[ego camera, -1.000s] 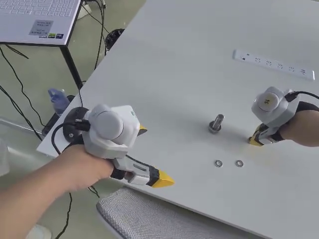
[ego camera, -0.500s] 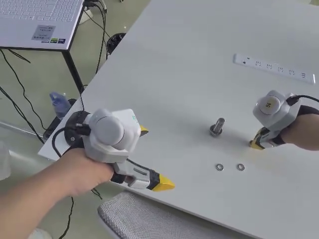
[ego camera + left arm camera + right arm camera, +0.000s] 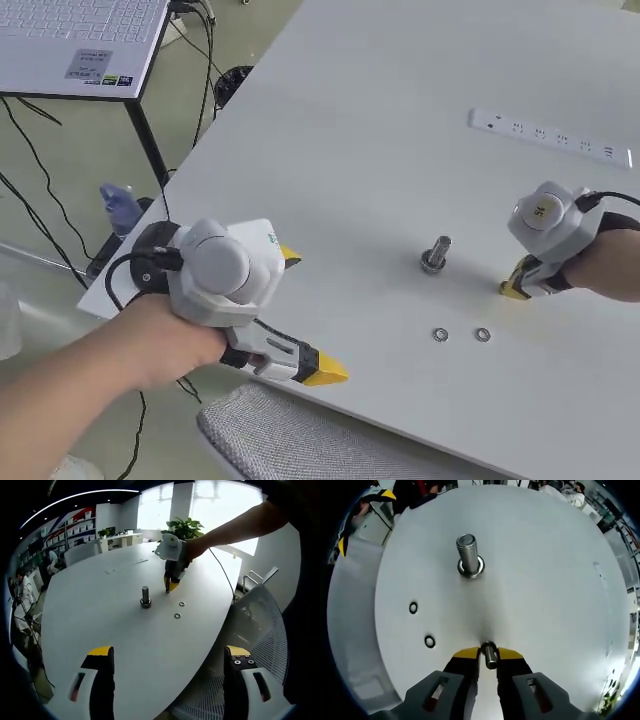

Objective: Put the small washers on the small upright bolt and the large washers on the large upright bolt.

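Gripping: right tool (image 3: pixel 489 654) clamps small bolt (image 3: pixel 490 657), silver.
Left tool (image 3: pixel 167 652): jaws wide, empty.
Large bolt (image 3: pixel 435 254): threaded, upright.
Washers (image 3: pixel 440 334): two small rings, near 6 o'clock of Large bolt.

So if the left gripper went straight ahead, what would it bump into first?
Probably the nearer washer, lying almost dead ahead of the left gripper. The upright bolt stands farther on and a bit aside, though depth is unclear.

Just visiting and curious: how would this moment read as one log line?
left gripper: open, at table edge | right gripper: shut on small bolt | large bolt: upright | two washers: loose on table
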### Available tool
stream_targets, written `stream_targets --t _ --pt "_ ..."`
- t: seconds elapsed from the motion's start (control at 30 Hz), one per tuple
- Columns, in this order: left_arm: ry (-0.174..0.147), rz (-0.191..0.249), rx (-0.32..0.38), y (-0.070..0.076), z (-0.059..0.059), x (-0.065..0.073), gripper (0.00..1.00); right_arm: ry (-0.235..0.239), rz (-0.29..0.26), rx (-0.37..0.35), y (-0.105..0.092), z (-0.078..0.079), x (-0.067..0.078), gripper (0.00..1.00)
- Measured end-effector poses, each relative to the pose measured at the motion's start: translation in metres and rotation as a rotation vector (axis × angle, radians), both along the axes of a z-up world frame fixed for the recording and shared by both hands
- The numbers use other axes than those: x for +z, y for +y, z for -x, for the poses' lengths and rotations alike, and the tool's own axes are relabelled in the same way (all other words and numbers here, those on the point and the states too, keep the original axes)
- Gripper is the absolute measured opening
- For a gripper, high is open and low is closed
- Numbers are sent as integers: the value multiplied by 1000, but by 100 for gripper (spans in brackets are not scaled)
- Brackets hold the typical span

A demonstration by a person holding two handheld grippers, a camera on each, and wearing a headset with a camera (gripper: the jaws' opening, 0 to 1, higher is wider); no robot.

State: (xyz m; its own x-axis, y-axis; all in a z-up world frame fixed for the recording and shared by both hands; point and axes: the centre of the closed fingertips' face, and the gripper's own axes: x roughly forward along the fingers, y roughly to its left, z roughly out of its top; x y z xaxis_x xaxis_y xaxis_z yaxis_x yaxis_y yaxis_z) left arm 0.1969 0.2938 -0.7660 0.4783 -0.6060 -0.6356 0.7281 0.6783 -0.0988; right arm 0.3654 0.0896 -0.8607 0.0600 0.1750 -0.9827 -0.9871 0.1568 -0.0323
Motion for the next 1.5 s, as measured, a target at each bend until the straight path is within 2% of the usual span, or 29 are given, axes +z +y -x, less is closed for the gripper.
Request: stream_targets --t 0.13,0.27,0.43,0.57,0.8,0.93,1.0,1.1,1.5 --pt "-4 -11 -9 1 1 -2 91 -8 -2 12 0 -1 0 15" --pt "-3 -51 -27 2 3 -8 93 -5 -10 12 2 -2 2 17" --pt "-22 -32 -29 -2 1 -3 94 4 -18 6 2 -1 4 21" --pt "-33 -44 -48 -4 2 -3 96 8 -27 -3 2 -1 7 23" --pt "-27 -59 -66 -6 3 -6 94 8 -58 0 9 2 22 25" --pt "-28 -56 -72 -8 2 -6 93 -3 -81 -1 14 3 32 25" --pt "-23 -36 -63 -9 1 -4 93 -10 -87 1 15 2 38 26" --pt "-26 -46 -60 -7 -1 -4 92 -18 -105 3 19 3 47 26" --pt "-24 -28 -47 -7 -3 3 93 -7 -117 25 19 16 62 26"
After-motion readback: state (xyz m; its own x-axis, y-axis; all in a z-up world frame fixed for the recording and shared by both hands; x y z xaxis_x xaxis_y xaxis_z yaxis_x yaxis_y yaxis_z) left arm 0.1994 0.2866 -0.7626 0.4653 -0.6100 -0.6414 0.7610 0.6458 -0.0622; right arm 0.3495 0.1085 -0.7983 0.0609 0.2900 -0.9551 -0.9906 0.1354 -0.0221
